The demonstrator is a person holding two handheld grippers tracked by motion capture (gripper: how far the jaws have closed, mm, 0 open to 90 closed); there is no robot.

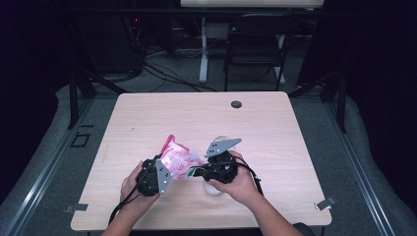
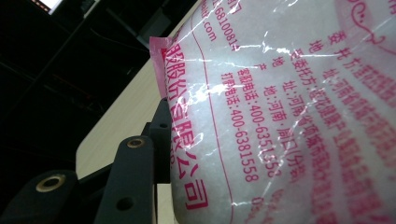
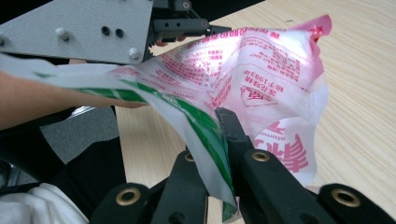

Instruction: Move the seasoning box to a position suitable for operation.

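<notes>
Left tongs clamp the pink-printed bag steady — right tongs pinch its green-striped strip, seemingly to tear it.

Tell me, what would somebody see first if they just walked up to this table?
The pink-and-white plastic bag with red writing, held up over the near middle of the wooden table. The left gripper grips its left side, and the right gripper is shut on a green-and-white strip at the bag's right edge. Farther back, a small dark round cap sits near the table's far edge.
</notes>
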